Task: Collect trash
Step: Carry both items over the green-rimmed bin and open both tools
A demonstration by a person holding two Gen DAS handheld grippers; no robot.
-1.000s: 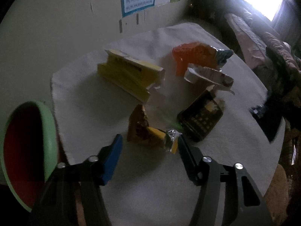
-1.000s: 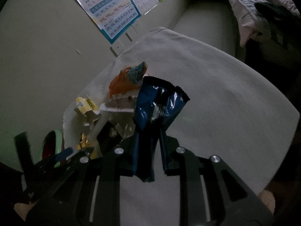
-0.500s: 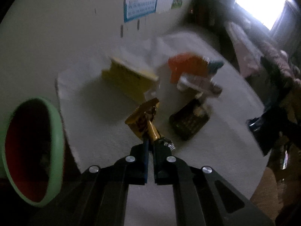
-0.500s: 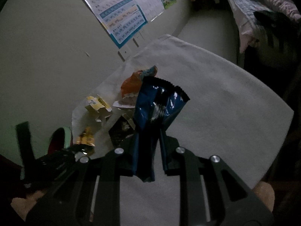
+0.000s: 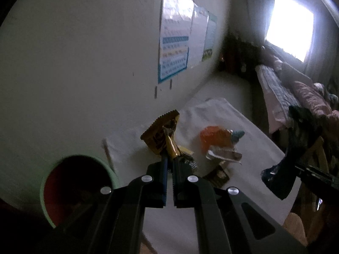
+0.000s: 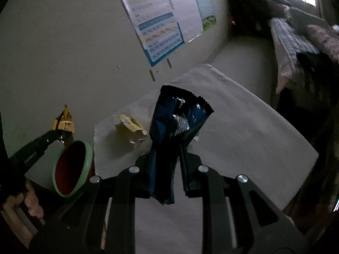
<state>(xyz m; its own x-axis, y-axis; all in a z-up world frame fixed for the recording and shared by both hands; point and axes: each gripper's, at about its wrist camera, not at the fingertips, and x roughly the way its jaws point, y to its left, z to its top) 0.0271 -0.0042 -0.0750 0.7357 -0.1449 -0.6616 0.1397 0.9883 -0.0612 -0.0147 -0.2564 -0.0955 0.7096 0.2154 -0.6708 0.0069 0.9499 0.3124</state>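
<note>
My left gripper [image 5: 168,163] is shut on a gold wrapper [image 5: 162,134] and holds it up above the table; from the right wrist view the gold wrapper [image 6: 63,122] hangs above the green bin [image 6: 72,167]. My right gripper [image 6: 167,152] is shut on a dark blue snack bag [image 6: 178,122], which also shows in the left wrist view [image 5: 281,175]. The green bin with a red inside [image 5: 74,188] stands at the table's left edge. An orange wrapper [image 5: 216,137], a white crumpled wrapper [image 5: 224,154] and a dark packet [image 5: 218,174] lie on the white cloth.
A torn yellow box [image 6: 131,130] lies on the white cloth [image 6: 243,127]. Posters [image 5: 175,50] hang on the wall behind the table. A bed with bedding [image 5: 296,93] and a bright window [image 5: 290,29] are at the right.
My left gripper shut on the gold wrapper, lifted it off the cloth and swung left toward the bin. My right gripper rose a little, still holding the blue bag.
</note>
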